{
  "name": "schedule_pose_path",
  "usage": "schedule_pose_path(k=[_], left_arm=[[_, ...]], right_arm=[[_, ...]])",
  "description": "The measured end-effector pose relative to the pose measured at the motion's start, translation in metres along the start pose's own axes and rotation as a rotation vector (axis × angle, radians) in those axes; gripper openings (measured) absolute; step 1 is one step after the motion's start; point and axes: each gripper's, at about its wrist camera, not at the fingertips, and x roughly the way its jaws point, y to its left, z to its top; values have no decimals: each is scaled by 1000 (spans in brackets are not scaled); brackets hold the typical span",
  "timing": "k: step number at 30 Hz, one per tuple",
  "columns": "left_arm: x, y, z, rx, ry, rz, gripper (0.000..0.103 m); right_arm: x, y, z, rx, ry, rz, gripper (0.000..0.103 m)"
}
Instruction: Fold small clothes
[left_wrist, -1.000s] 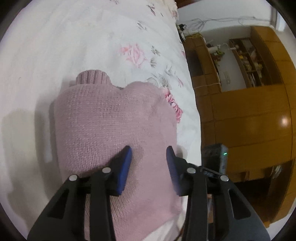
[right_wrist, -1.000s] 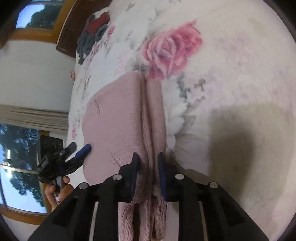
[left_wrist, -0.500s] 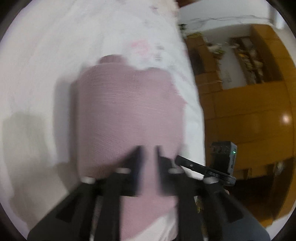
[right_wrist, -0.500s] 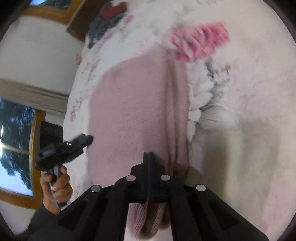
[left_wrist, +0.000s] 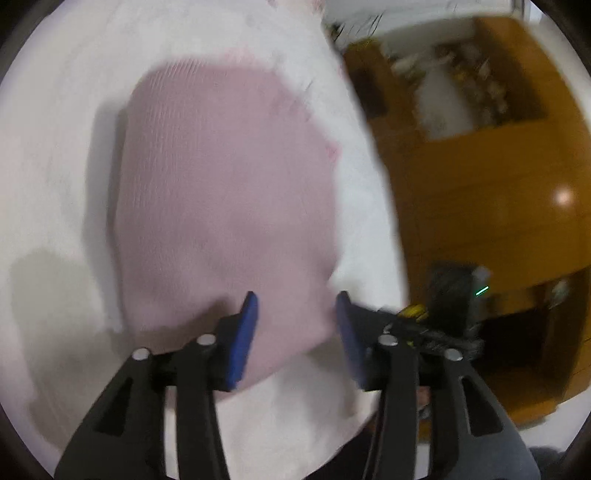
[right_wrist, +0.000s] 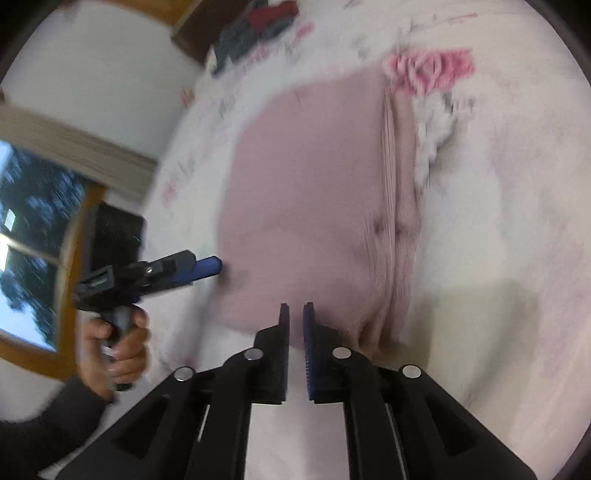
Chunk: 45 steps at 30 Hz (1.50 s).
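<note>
Shelf clutter (left_wrist: 461, 77) by the wooden cabinet is pure blur, can't make out anything. Dark clothes pile (right_wrist: 255, 26) is smeared and cut off up top.

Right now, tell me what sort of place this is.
Most likely a bedroom at home. The pink knit garment lies on a soft floral bedspread, a wooden cabinet with shelves stands beside it, and a wood-framed window shows trees outside.

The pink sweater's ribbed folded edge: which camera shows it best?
The right wrist view: the pink sweater shows its ribbed edge as a clear ridge. The left wrist view shows only a blurred, smooth pink surface.
</note>
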Motion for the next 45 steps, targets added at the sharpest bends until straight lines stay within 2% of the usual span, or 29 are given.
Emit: schedule_pose_path(k=[1, 2, 3, 4, 5, 6, 7, 8, 9, 10, 11, 14, 18, 21, 23, 27, 34, 40, 42, 44, 45], left_arm=[[8, 5, -7, -8, 19, 4, 47], [11, 7, -12, -7, 22, 8, 47], [8, 3, -16, 2, 11, 18, 47], [0, -1, -20, 3, -4, 11, 50], [-9, -6, -21, -4, -28, -20, 60], [-27, -7, -29, -13, -70, -80, 66], [-41, -8, -34, -14, -104, -107, 77], [-54, -8, -38, -13, -140, -109, 86], [-63, -5, -42, -13, -164, -103, 88], [-72, 1, -45, -14, -183, -86, 89], [-78, 6, -47, -19, -192, -66, 89], [-89, 32, -49, -70, -201, -28, 89], [-92, 63, -46, -99, -190, 20, 89], [-84, 68, -31, -108, -184, -3, 89], [-70, 71, -29, -117, -175, -17, 88], [-48, 77, -22, -125, -147, -75, 87], [-21, 82, -11, -154, -125, -236, 87], [3, 66, -1, -143, -64, -254, 87], [10, 62, 1, -156, -49, -250, 80], [17, 60, 4, -168, -24, -218, 63], [17, 63, 1, -173, -14, -202, 58]], right_arm=[[16, -5, -1, 8, 32, -28, 6], [28, -17, -5, 18, 57, -59, 0], [29, -22, -6, 27, 59, -51, 0], [23, -28, -4, 58, 52, -32, 0], [11, -30, -2, 82, 31, -11, 0], [-2, -29, 1, 92, 10, 19, 8], [-17, -32, 5, 112, -18, 64, 13], [-31, -39, 9, 133, -46, 84, 29], [-44, -44, 11, 152, -69, 95, 47], [-55, -53, 19, 180, -93, 114, 56], [-63, -60, 28, 209, -112, 137, 68], [-68, -80, 75, 279, -132, 209, 89], [-42, -101, 110, 337, -78, 290, 89], [-6, -97, 138, 330, -24, 275, 89], [6, -98, 142, 316, 4, 253, 89], [26, -99, 151, 300, 36, 230, 88], [57, -91, 169, 260, 70, 233, 88], [75, -76, 178, 234, 77, 262, 86], [81, -71, 180, 225, 77, 266, 86], [86, -69, 182, 226, 75, 257, 84], [85, -69, 181, 227, 74, 251, 80]])
